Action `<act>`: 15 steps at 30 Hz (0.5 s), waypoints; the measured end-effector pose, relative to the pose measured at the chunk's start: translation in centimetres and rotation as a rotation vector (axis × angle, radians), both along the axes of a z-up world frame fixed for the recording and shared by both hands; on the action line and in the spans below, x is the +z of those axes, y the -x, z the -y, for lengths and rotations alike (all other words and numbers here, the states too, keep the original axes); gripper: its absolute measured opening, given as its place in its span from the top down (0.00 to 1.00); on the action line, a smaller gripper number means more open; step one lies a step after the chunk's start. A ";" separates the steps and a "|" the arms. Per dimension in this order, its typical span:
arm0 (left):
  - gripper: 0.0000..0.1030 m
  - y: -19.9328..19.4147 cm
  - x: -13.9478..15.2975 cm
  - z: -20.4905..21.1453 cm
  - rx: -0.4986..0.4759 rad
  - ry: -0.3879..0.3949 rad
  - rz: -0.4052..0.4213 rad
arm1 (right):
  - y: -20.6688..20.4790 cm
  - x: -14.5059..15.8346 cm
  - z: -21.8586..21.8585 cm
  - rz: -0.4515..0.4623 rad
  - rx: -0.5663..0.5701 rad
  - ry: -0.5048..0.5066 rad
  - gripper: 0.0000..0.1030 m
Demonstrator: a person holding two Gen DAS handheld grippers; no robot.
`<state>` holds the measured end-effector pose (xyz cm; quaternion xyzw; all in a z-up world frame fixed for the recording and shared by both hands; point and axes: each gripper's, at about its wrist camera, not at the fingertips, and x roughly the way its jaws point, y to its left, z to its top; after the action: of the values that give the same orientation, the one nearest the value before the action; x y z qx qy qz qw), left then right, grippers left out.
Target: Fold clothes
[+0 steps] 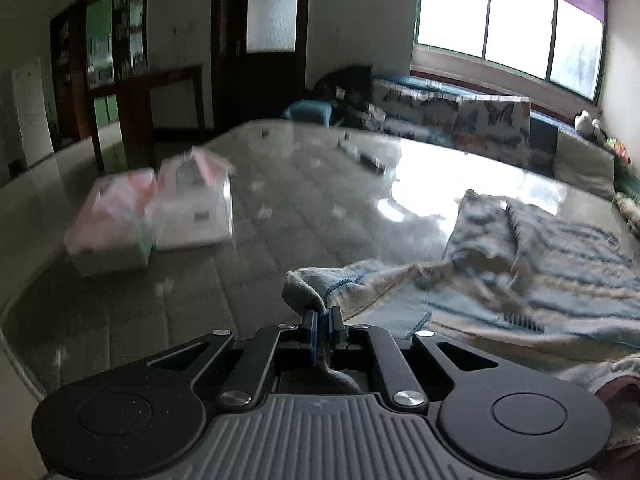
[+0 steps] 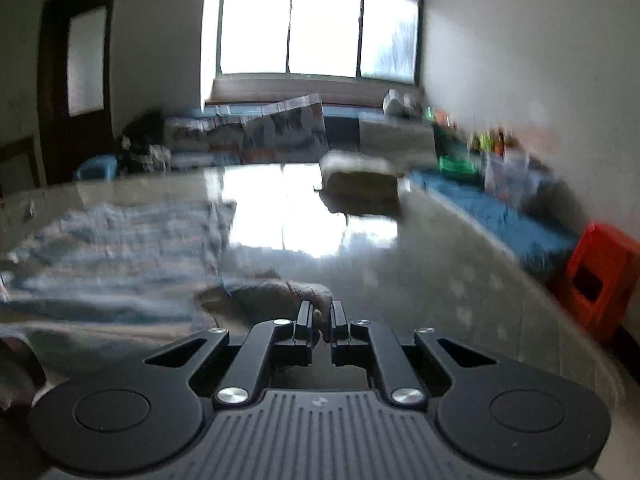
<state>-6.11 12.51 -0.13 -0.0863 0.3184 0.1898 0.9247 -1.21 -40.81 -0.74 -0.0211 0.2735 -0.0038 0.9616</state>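
Two tissue boxes (image 1: 152,216) sit on the glossy table (image 1: 312,208).

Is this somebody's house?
Probably yes, a living room: a glossy table with tissue boxes, a cushioned window bench, and a wooden door.

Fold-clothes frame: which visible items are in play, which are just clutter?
In play:
striped blue towel
left hand-held gripper, shut on a towel corner
right hand-held gripper, shut on another corner

Clutter:
two tissue boxes
folded cloth at the far side of the glass table
red stool
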 end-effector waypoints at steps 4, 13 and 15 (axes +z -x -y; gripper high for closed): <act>0.94 0.0 -1.3 -0.2 0.004 -0.002 -0.061 | 0.7 -2.2 0.6 -0.108 -0.020 -0.009 0.93; 0.86 0.4 -1.0 -1.9 0.054 -0.043 -0.086 | 0.4 -1.3 2.2 -0.175 -0.034 -0.028 0.81; 0.82 -0.1 -0.4 -2.0 0.044 -0.052 -0.069 | -0.1 -0.7 2.5 -0.166 -0.036 -0.021 0.80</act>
<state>-5.97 14.49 -0.50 -0.0627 0.3433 0.2214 0.9106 -1.07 -43.34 -1.42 -0.0064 0.3526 -0.0163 0.9356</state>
